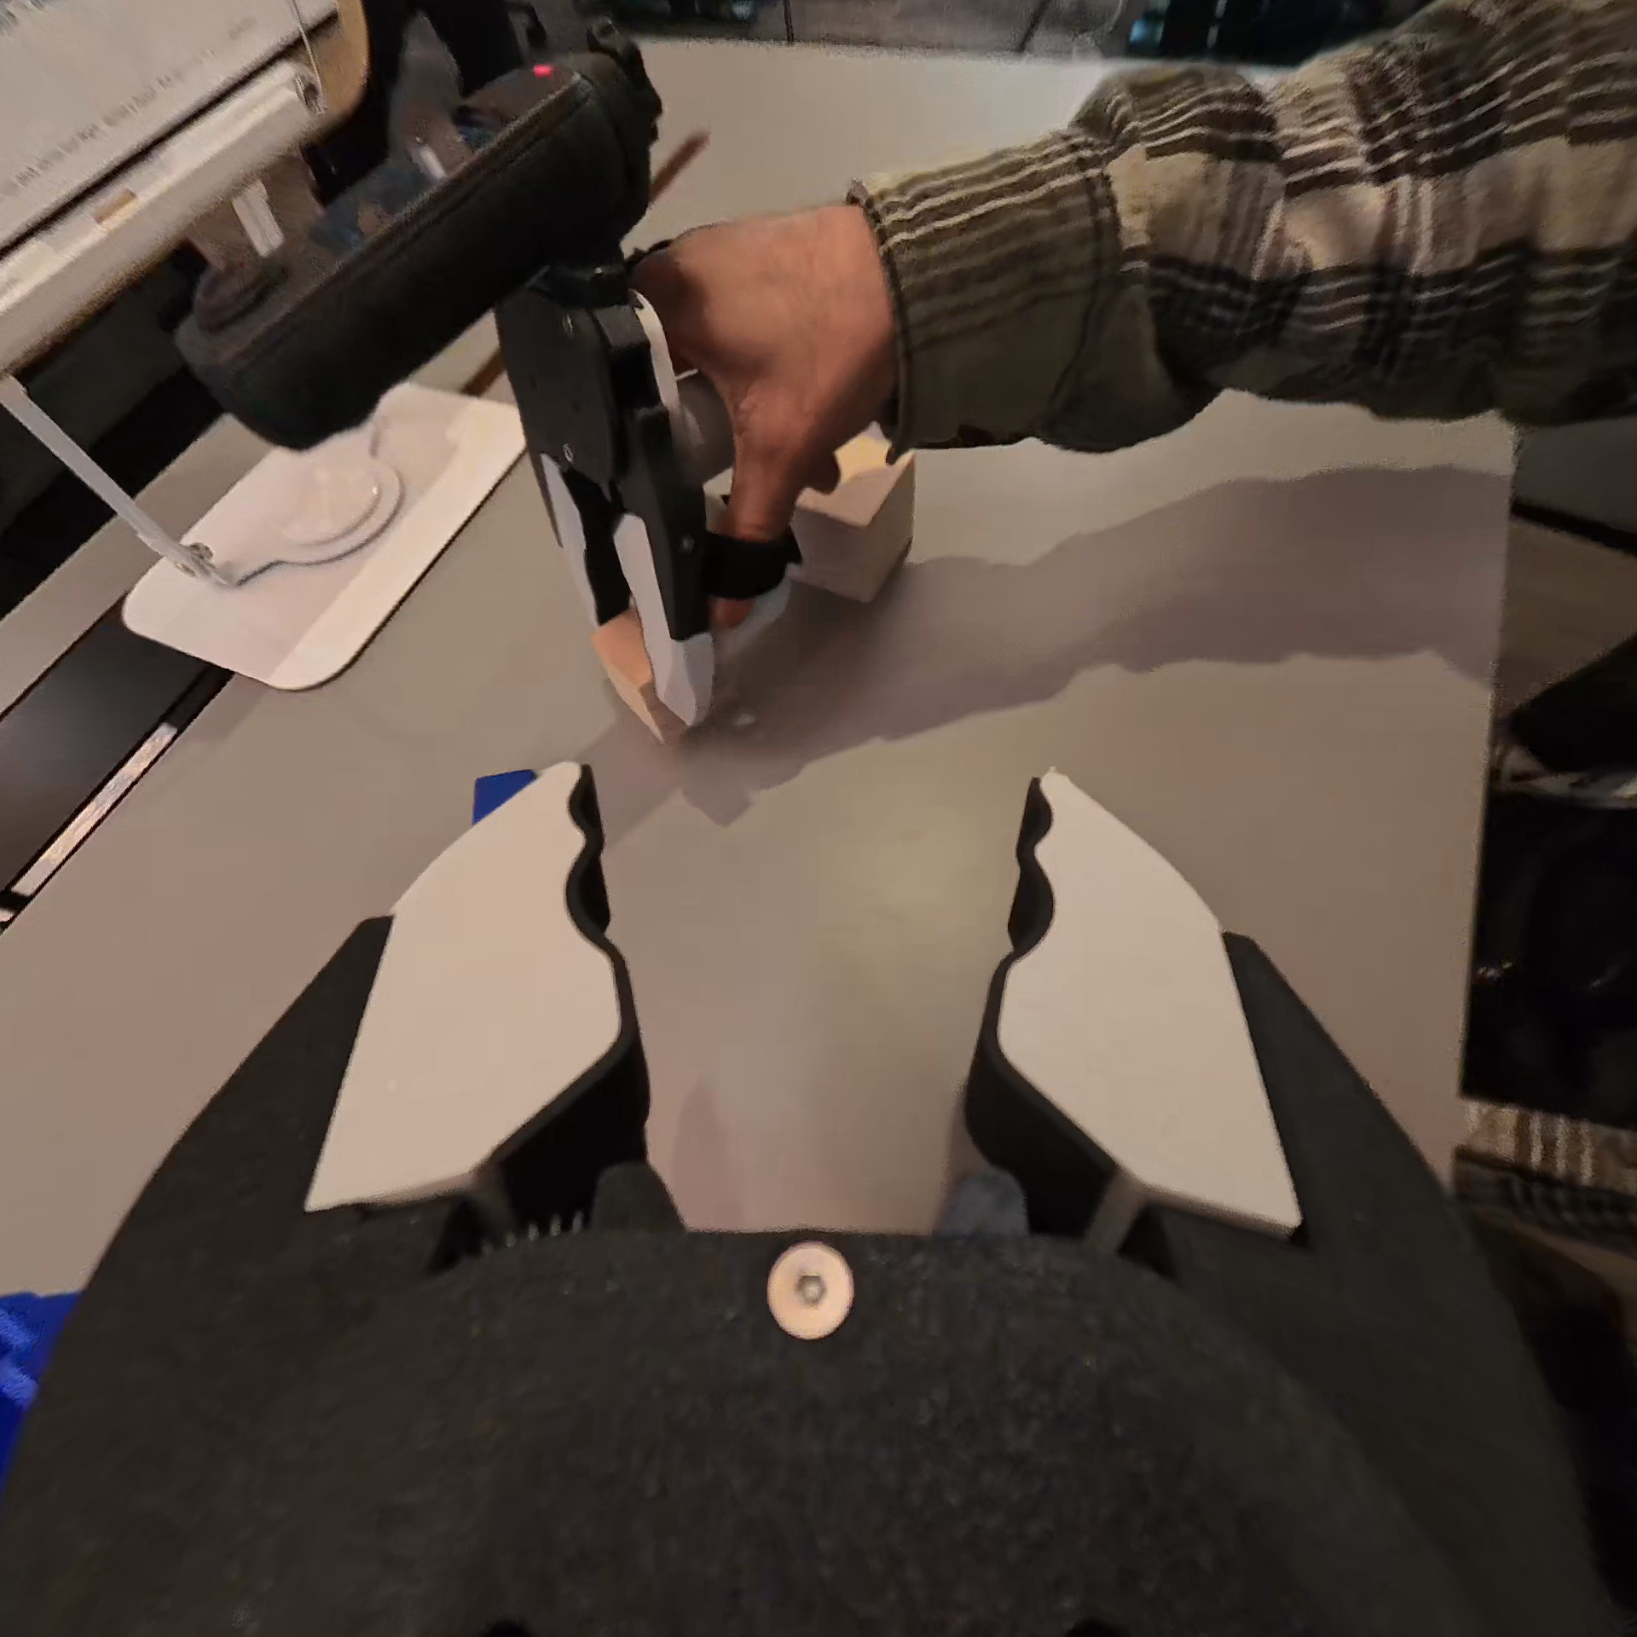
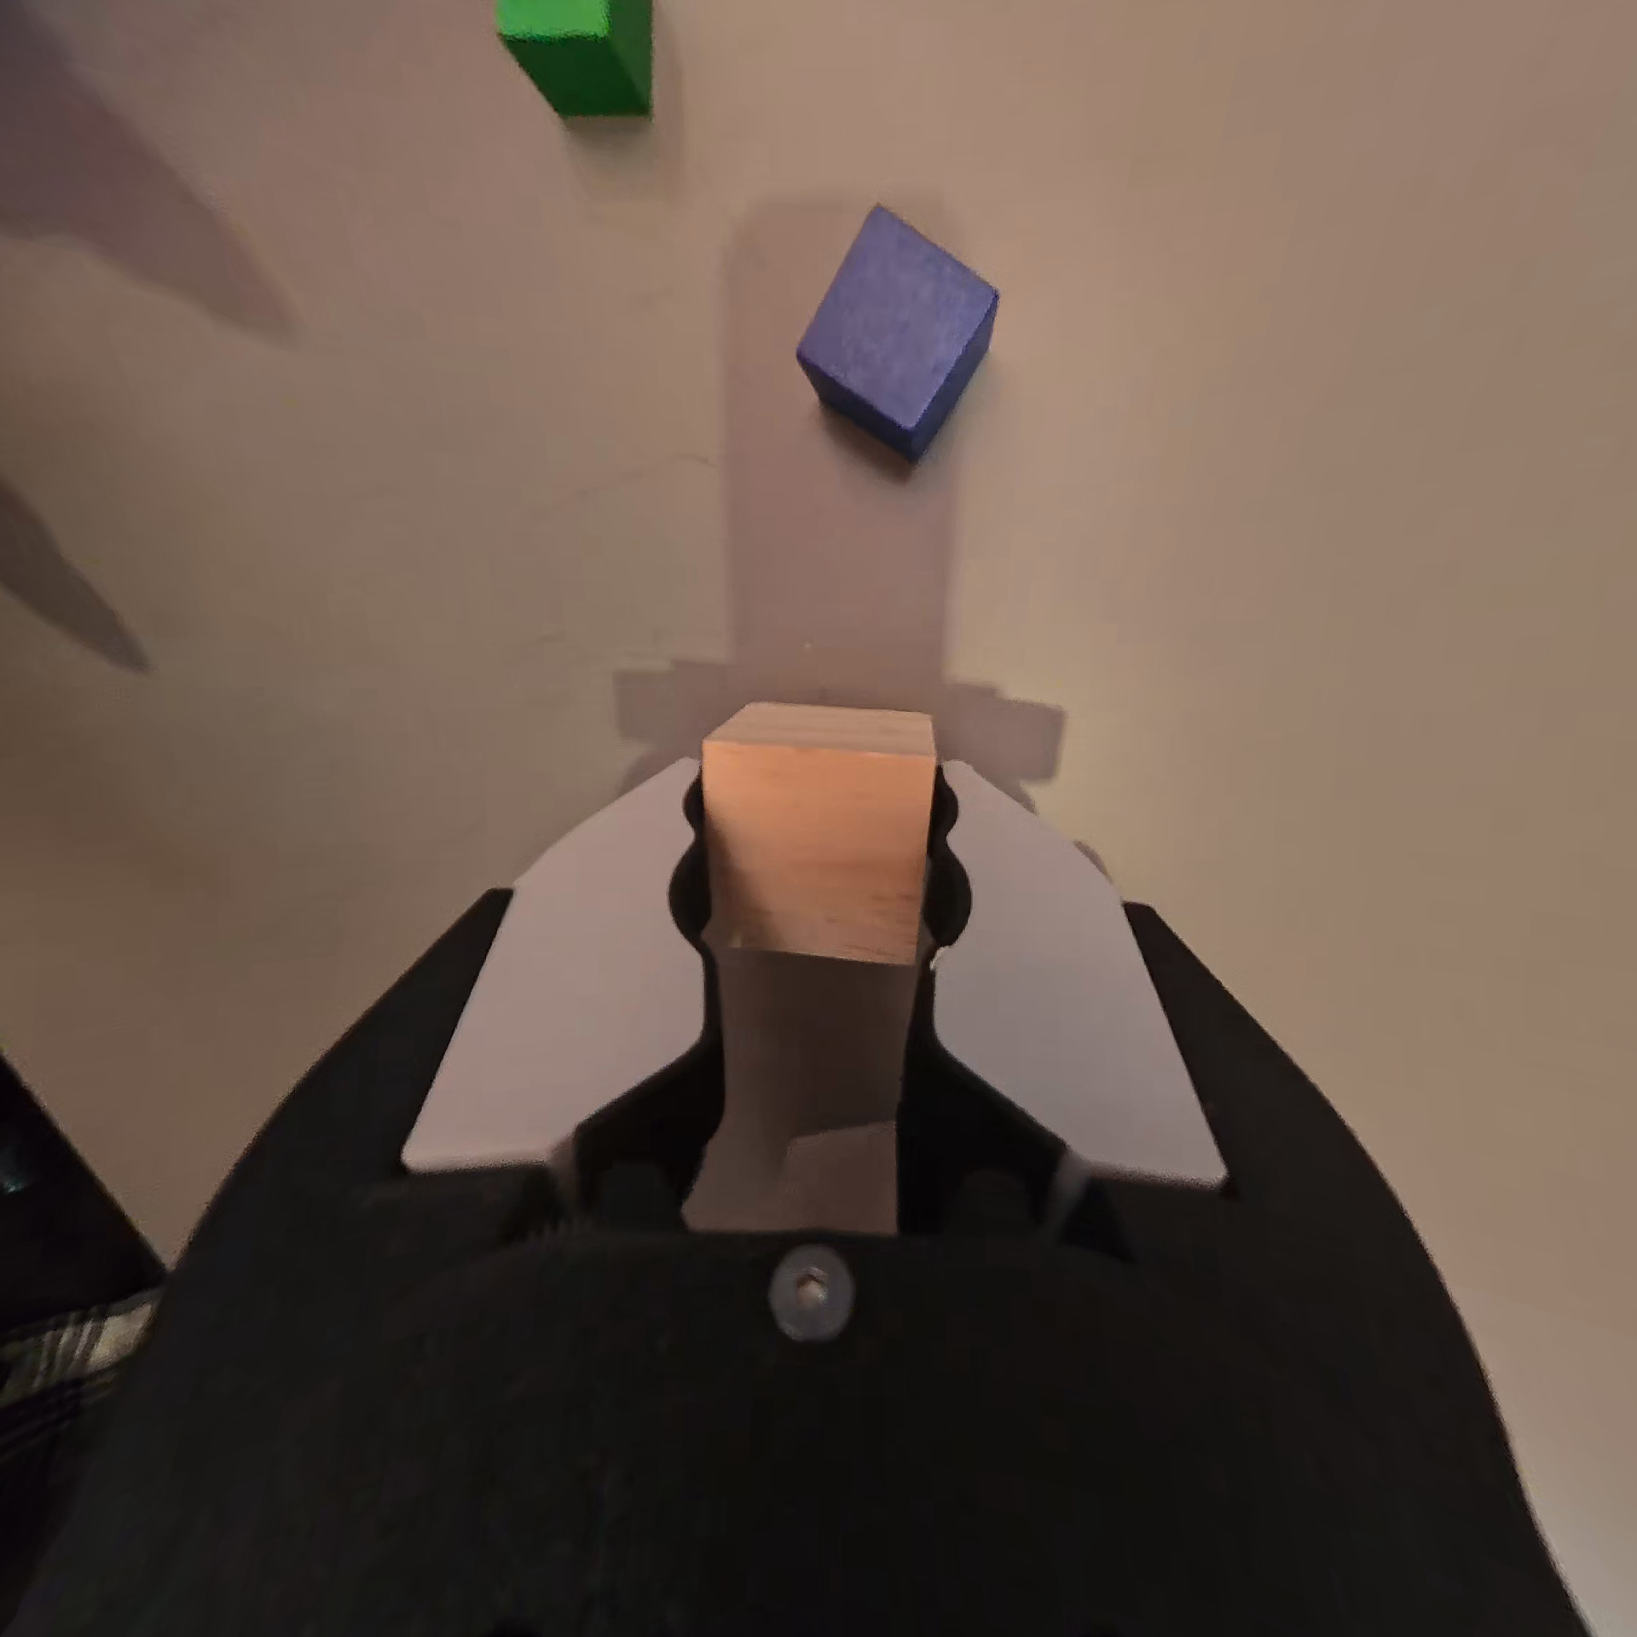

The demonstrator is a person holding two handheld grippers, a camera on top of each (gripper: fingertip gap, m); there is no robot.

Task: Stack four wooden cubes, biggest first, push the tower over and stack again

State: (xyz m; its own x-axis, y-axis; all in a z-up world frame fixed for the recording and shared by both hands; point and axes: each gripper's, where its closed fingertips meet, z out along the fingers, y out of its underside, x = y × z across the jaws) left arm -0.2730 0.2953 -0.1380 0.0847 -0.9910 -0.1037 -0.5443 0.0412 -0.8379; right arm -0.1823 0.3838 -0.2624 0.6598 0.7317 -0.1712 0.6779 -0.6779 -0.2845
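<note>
My right gripper (image 2: 819, 797) is shut on a plain wooden cube (image 2: 819, 850), held between the fingertips just above the table. The left wrist view shows that same gripper (image 1: 682, 682) pointing down with the cube (image 1: 633, 664) in it, a person's hand around its handle. A larger plain wooden cube (image 1: 864, 531) sits on the table behind that hand, partly hidden. A blue cube (image 2: 895, 332) lies beyond the held cube, and a green cube (image 2: 585, 53) lies at the top edge. My left gripper (image 1: 815, 779) is open and empty over the grey table.
A white board (image 1: 292, 576) with a clear stand on it lies at the table's left side. A blue thing (image 1: 500, 788) peeks out behind my left finger. A plaid sleeve (image 1: 1240, 257) reaches across from the right. The table's right edge (image 1: 1497, 709) is near.
</note>
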